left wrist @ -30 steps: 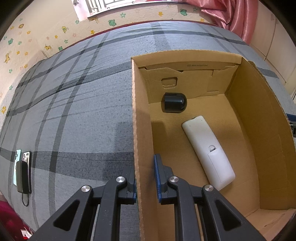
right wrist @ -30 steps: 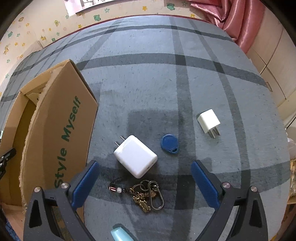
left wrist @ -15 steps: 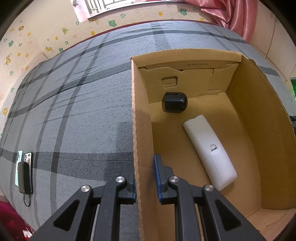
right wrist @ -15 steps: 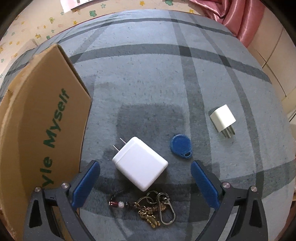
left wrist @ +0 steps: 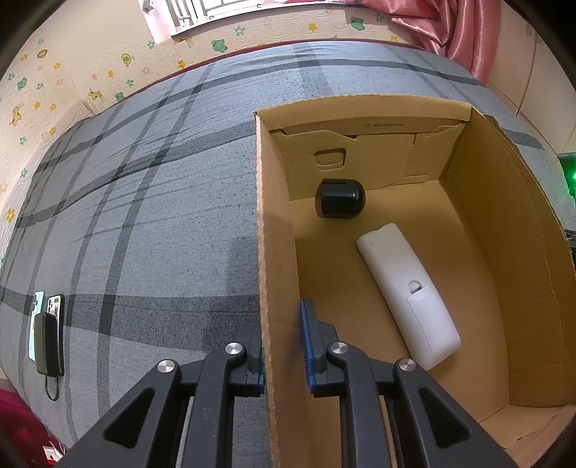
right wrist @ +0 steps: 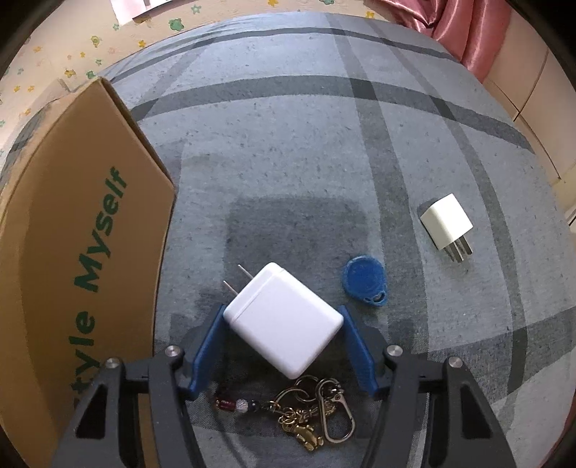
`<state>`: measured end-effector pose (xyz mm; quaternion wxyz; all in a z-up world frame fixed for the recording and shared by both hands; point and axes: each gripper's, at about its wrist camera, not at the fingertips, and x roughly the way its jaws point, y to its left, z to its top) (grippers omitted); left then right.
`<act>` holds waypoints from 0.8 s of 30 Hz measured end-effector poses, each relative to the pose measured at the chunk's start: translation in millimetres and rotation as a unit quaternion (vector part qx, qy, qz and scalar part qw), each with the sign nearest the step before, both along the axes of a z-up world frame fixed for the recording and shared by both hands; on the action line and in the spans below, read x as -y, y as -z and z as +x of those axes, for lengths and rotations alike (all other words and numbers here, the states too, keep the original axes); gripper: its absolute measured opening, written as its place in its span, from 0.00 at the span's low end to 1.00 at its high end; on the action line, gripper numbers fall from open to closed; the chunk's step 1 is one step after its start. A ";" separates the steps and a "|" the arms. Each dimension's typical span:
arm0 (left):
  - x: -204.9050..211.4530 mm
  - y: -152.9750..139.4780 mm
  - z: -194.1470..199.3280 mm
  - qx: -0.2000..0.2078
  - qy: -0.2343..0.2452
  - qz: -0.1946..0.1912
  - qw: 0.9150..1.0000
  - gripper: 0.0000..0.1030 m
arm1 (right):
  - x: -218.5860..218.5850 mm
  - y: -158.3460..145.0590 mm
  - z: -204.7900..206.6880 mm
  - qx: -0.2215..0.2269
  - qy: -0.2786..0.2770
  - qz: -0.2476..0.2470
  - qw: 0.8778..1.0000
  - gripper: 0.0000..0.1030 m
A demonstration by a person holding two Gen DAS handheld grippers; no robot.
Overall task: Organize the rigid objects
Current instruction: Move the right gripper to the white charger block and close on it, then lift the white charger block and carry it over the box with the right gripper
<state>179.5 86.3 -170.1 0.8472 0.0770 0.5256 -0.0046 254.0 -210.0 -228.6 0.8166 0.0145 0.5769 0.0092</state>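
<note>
Keyring [right wrist: 309, 414] w/ brass charms and a bead strand lies nearest the right-wrist cam, on the grey plaid bedspread [right wrist: 288, 136], just below the right gripper [right wrist: 284, 324]. R jaws have closed in on the big white charger [right wrist: 282, 318]: both blue pads [right wrist: 354, 349] sit at its sides, left pad touching a corner, right pad at the opposite edge; can't tell if it's gripped firmly. Charger lies flat on the spread, prongs pointing away toward the box side. Blue key fob [right wrist: 365, 279] just beside it on the right, not touching. Small white plug [right wrist: 446, 225] farther right, well apart, prongs facing the cam. Cardboard box [right wrist: 82, 252] stands at left, green lettering on its outer wall.

Left-wrist cam: left gripper [left wrist: 284, 345] straddles the box's left wall [left wrist: 268, 252], one finger outside, one inside, jaws nearly together w/ the cardboard between them; outer pad on the wall, inner pad shows a slim gap. Inside the box, white remote [left wrist: 406, 295] lies face down on the floor, diagonal. Beyond it, black rounded gadget [left wrist: 340, 198] sits near the far wall. Outside, far left on the spread, two phones [left wrist: 46, 309] side by side w/ a black power bank [left wrist: 46, 342] on top. Wall w/ cartoon stickers [left wrist: 108, 72] and pink curtain [left wrist: 450, 32] at the back.
</note>
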 end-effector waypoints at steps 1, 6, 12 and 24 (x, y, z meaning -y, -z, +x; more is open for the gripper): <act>-0.2 -0.1 -0.1 0.000 0.000 0.000 1.000 0.16 | 0.1 -0.3 0.1 0.001 -0.001 0.000 1.000 0.65; -0.2 -0.5 -0.3 0.000 -0.001 -0.002 1.000 0.16 | 1.2 -8.7 -11.9 0.009 -0.009 -0.003 1.000 0.65; -0.5 -0.4 -0.4 0.000 -0.001 -0.001 1.000 0.16 | 2.3 -22.1 -18.4 0.017 -0.009 -0.001 1.000 0.65; -2.5 -0.6 -0.5 0.001 0.000 -0.007 1.000 0.15 | -0.7 -57.5 -40.4 0.035 -0.008 -0.002 0.999 0.65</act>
